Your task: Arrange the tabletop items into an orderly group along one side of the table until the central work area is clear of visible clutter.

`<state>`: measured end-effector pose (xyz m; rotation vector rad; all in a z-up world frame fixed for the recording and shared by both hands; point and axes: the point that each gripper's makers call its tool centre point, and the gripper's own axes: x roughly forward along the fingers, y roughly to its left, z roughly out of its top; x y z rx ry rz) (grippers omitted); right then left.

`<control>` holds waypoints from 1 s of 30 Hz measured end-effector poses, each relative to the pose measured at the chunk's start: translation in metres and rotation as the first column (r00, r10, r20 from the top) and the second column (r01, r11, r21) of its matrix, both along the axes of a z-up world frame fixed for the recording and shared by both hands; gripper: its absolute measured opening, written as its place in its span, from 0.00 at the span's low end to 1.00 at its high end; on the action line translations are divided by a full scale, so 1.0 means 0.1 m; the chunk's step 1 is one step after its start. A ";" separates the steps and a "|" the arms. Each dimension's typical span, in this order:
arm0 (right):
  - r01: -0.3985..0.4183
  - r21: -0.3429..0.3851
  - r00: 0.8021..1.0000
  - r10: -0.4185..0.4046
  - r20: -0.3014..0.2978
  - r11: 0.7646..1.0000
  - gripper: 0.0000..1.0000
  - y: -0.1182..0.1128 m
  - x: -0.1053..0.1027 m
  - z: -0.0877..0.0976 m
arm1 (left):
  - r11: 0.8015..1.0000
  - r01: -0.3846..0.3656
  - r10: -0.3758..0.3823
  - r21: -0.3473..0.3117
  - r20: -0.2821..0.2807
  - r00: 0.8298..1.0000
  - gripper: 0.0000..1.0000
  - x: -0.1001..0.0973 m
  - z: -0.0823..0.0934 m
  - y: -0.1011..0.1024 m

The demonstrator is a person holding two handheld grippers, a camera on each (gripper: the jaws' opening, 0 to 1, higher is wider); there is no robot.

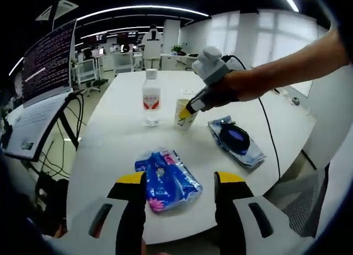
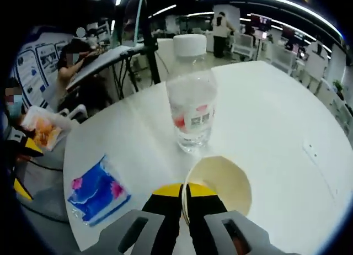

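Two jaws of the right gripper (image 2: pixel 183 191) pinch the paper cup (image 2: pixel 218 184) rim, with the water bottle (image 2: pixel 192 112) at twelve o'clock, so carrying it sideward seems next, while the left gripper (image 1: pixel 181 180) is spread around the blue packet (image 1: pixel 167 179).

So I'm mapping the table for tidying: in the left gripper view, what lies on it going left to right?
Water bottle → blue tissue pack → paper cup, its rim pinched by the right gripper → blue pouch.
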<state>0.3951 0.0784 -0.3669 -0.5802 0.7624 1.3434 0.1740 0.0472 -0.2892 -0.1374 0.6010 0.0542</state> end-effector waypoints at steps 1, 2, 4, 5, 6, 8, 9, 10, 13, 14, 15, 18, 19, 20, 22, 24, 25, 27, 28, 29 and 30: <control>-0.002 -0.001 1.000 0.002 0.003 1.000 0.00 0.01 0.01 0.00 | 1.000 0.001 -0.001 0.000 0.000 1.000 0.49 0.00 -0.01 0.01; -0.005 -0.007 1.000 0.005 0.008 1.000 0.00 0.04 0.02 -0.01 | 1.000 0.002 -0.002 0.001 -0.002 1.000 0.49 0.01 -0.01 0.02; -0.016 -0.012 1.000 0.017 0.023 1.000 0.00 0.11 0.08 -0.01 | 1.000 0.004 -0.004 -0.002 -0.001 1.000 0.49 0.03 -0.01 0.02; -0.018 -0.013 1.000 0.018 0.023 1.000 0.00 0.12 0.09 -0.02 | 1.000 0.005 -0.005 -0.003 0.000 1.000 0.49 0.03 -0.01 0.02; -0.019 -0.013 0.999 0.020 0.025 1.000 0.00 0.13 0.08 -0.01 | 1.000 0.011 -0.011 -0.003 -0.002 1.000 0.49 0.03 -0.02 0.02; -0.026 -0.021 0.999 0.026 0.035 0.999 0.00 0.21 0.17 -0.03 | 1.000 0.017 -0.017 -0.001 -0.005 1.000 0.49 0.04 -0.03 0.03; -0.032 -0.026 0.998 0.033 0.046 0.999 0.00 0.23 0.19 -0.03 | 1.000 0.020 -0.020 0.000 -0.008 1.000 0.49 0.04 -0.03 0.03; -0.038 -0.031 0.998 0.039 0.054 0.999 0.00 0.27 0.23 -0.05 | 1.000 0.020 -0.020 -0.001 -0.009 1.000 0.48 0.04 -0.03 0.03; -0.051 -0.037 0.996 0.053 0.072 0.998 0.00 0.28 0.19 -0.06 | 1.000 0.024 -0.024 -0.003 -0.015 1.000 0.48 0.05 -0.06 0.05; -0.057 -0.040 0.995 0.060 0.076 0.998 0.00 0.28 0.18 -0.06 | 1.000 0.025 -0.025 -0.003 -0.016 1.000 0.48 0.05 -0.06 0.05; -0.068 -0.045 0.994 0.071 0.085 0.997 0.00 0.29 0.18 -0.07 | 1.000 0.026 -0.026 -0.003 -0.016 1.000 0.48 0.05 -0.06 0.06; -0.066 -0.046 0.991 0.070 0.112 0.997 0.00 0.32 0.24 -0.06 | 1.000 0.025 -0.025 -0.012 -0.018 1.000 0.48 0.05 -0.07 0.07; -0.059 -0.044 0.991 0.063 0.115 0.997 0.00 0.33 0.27 -0.06 | 1.000 0.024 -0.024 -0.013 -0.019 1.000 0.48 0.05 -0.07 0.07; -0.052 -0.041 0.992 0.057 0.114 0.998 0.00 0.34 0.29 -0.06 | 1.000 0.025 -0.025 -0.013 -0.022 0.999 0.48 0.04 -0.08 0.07; -0.049 -0.039 0.992 0.053 0.111 0.998 0.00 0.35 0.30 -0.06 | 1.000 0.027 -0.027 -0.012 -0.027 0.999 0.48 0.03 -0.11 0.08; -0.053 -0.044 0.992 0.058 0.116 0.998 0.01 0.35 0.31 -0.07 | 0.999 0.032 -0.032 -0.009 -0.032 0.999 0.48 0.02 -0.10 0.07; -0.056 -0.050 0.991 0.062 0.121 0.997 0.01 0.35 0.32 -0.07 | 0.999 0.034 -0.034 -0.007 -0.034 0.999 0.48 0.02 -0.09 0.07; -0.058 -0.052 0.990 0.064 0.123 0.997 0.02 0.34 0.32 -0.07 | 0.999 0.035 -0.036 -0.008 -0.038 0.999 0.48 0.01 -0.13 0.08; -0.056 -0.050 0.991 0.061 0.122 0.997 0.04 0.34 0.32 -0.06 | 0.999 0.033 -0.033 -0.010 -0.037 0.999 0.48 0.01 -0.14 0.08; -0.055 -0.047 0.991 0.060 0.122 0.997 0.06 0.34 0.32 -0.05 | 0.999 0.030 -0.031 -0.015 -0.037 0.999 0.48 0.01 -0.14 0.08; -0.056 -0.044 0.990 0.061 0.126 0.998 0.09 0.34 0.34 -0.04 | 0.999 0.028 -0.029 -0.017 -0.035 0.999 0.48 0.01 -0.13 0.07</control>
